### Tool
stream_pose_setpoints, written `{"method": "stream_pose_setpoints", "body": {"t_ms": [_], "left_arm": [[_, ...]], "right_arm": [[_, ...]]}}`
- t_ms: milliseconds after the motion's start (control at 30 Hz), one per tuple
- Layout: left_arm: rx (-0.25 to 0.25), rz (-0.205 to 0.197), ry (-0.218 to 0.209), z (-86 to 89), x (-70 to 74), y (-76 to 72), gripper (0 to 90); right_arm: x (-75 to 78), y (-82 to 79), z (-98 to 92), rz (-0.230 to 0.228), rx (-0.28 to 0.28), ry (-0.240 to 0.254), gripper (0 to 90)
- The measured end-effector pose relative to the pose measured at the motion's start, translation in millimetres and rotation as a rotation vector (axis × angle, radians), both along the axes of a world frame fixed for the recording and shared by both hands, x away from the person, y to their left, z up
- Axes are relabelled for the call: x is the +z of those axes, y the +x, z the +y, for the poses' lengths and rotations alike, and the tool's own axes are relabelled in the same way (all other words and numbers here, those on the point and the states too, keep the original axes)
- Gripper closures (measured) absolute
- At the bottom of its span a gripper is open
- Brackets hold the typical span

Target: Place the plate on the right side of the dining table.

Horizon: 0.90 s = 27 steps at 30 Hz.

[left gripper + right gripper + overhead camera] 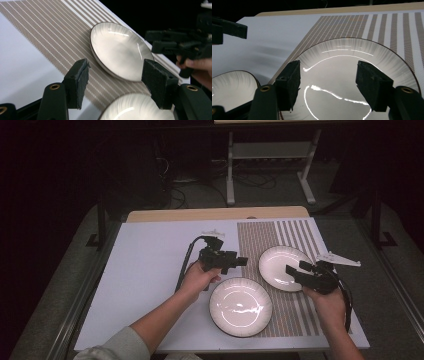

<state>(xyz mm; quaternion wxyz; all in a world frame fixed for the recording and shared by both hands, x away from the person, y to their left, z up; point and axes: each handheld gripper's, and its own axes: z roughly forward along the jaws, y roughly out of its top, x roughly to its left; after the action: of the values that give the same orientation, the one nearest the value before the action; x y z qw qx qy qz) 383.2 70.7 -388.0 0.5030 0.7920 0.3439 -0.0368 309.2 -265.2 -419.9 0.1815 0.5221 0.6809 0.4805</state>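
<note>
Two plates, two open claws

On the tabletop (pixel 150 270), the near plate (pixel 240 306) lies at 6 o'clock and the far plate (pixel 282 268) at 3 o'clock, well apart. The left claw (pixel 242 261) and right claw (pixel 290 269) are spread wide, holding nothing. Lift both claws straight up, slowly, so no plate gets bumped.

2 plates on the table, both white w/ a dark rim: one nearer the person (pixel 240 306), one further back on the right (pixel 280 267). 2 grippers, one per hand: left gripper (pixel 239 261), right gripper (pixel 292 270), each w/ 2 black jaws. 2 hands, so 1 person. 1 table (pixel 150 270) w/ 1 striped mat (pixel 260 237) on it. Behind it, 1 white metal stand (pixel 270 155) on the floor.
</note>
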Motion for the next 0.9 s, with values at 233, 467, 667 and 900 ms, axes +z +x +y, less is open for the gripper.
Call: {"method": "stream_pose_setpoints", "body": {"t_ms": [233,467,667,900], "left_arm": [[-0.024,-0.089,0.023,24.6,3.5,-15.3,36.3],[-0.039,-0.127,0.011,50.7,0.4,-25.0,34.6],[-0.077,-0.152,-0.027,74.1,1.1,-33.7,27.8],[-0.058,-0.19,-0.023,101.3,0.3,-43.4,27.1]], "right_arm": [[0.1,-3.8,7.8,-0.046,0.061,-0.047,29.9],[2.2,-8.0,15.5,-0.073,0.127,-0.051,27.2],[3.8,-11.2,20.0,-0.094,0.184,-0.045,25.7],[3.1,-16.7,20.4,-0.104,0.233,-0.054,24.8]]}}
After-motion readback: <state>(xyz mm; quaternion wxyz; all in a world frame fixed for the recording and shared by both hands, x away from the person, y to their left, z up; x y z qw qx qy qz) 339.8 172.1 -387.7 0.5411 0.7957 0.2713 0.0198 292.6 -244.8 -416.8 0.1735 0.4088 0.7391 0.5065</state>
